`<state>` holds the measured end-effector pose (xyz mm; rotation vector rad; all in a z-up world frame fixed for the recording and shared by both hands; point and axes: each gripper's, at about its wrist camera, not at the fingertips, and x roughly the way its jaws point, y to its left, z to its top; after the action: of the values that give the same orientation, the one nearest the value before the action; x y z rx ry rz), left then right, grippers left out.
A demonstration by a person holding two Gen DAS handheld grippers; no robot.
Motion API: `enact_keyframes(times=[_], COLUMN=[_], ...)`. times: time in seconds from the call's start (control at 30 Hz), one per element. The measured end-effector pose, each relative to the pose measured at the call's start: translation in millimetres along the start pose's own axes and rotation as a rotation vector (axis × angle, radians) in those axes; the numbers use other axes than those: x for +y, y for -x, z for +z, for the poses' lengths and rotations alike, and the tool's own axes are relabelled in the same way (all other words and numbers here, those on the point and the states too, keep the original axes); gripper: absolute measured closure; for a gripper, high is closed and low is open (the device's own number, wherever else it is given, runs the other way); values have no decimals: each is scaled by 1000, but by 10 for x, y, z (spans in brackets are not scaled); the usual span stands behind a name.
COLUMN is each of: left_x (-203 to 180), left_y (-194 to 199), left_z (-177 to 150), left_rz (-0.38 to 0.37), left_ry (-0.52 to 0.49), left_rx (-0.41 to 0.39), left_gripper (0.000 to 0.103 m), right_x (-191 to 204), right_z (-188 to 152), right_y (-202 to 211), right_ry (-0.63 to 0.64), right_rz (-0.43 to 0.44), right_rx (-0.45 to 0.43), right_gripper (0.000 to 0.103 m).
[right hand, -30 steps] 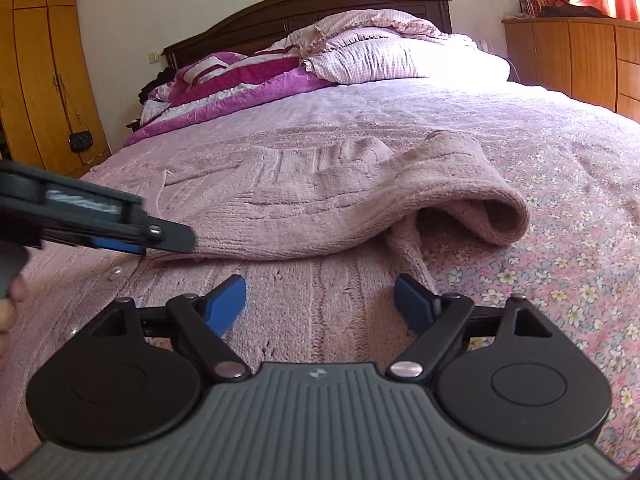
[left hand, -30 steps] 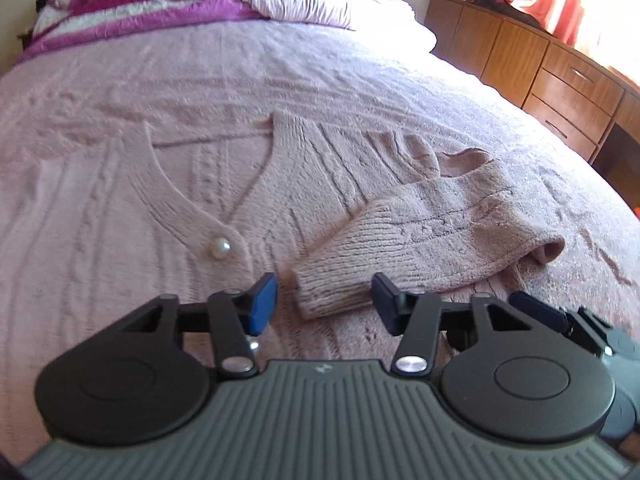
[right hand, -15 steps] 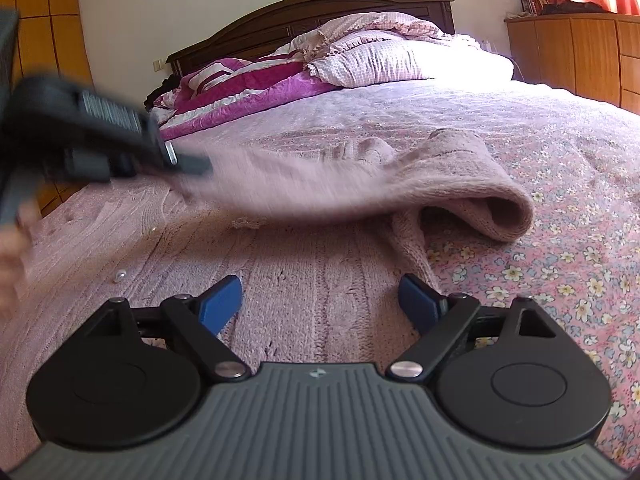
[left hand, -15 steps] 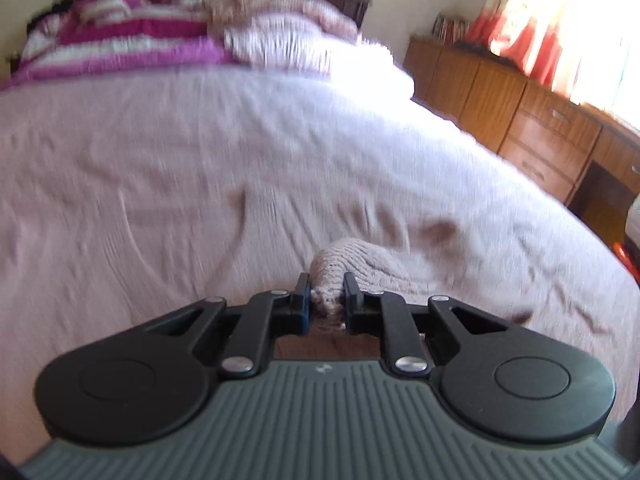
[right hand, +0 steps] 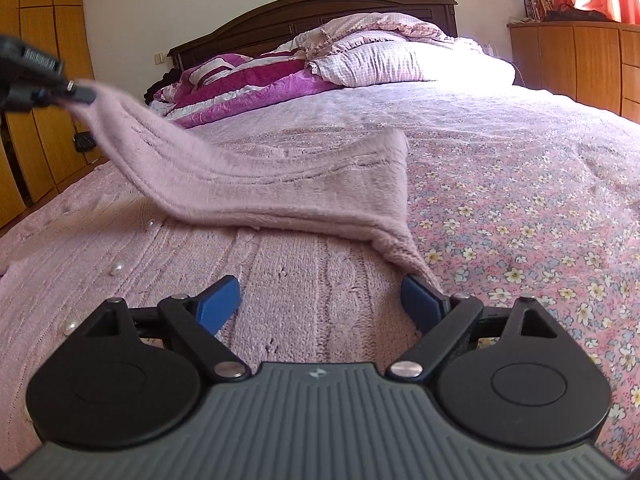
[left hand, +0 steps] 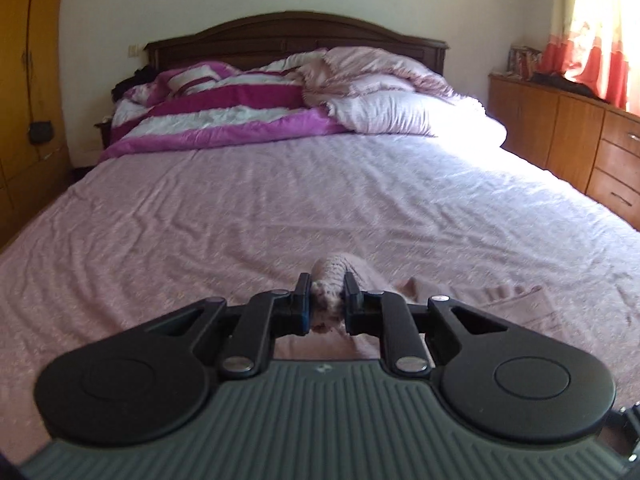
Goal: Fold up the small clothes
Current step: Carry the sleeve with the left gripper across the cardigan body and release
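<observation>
A pink knitted cardigan [right hand: 312, 280] with pearl buttons lies flat on the bed. My left gripper [left hand: 325, 300] is shut on the cuff of its sleeve [left hand: 334, 276] and holds it raised. In the right wrist view the left gripper [right hand: 36, 80] is at the upper left, and the sleeve [right hand: 256, 184] stretches from it down to the cardigan's right side. My right gripper [right hand: 320, 300] is open and empty, low over the cardigan's body, its right finger at the sleeve's base.
The bed has a pink floral sheet [right hand: 520, 208]. Pillows and a magenta striped quilt [left hand: 240, 116] are piled at the headboard. Wooden drawers [left hand: 580, 148] stand at the right, a wardrobe [right hand: 36, 12] at the left.
My left gripper shut on the sleeve cuff and lifted it up and to the left, pulling the sleeve out straight. My right gripper stayed open over the cardigan.
</observation>
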<state>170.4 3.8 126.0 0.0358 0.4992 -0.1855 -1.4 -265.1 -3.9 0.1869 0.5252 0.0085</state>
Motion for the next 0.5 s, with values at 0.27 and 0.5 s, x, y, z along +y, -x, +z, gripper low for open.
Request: enact_keyframes(times=[0.27, 0.5], left_x=[187, 432], left_y=[-264, -255], left_z=[-485, -663], left_rz=[65, 154], left_ry=[-16, 8], left_rx=[146, 176], left_gripper=[83, 44], right_x=[27, -150], right_z=[10, 238], right_y=[-6, 92], right_ry=[5, -244], right_rz=[-6, 81], right_rx=[5, 30], right_gripper=[10, 10])
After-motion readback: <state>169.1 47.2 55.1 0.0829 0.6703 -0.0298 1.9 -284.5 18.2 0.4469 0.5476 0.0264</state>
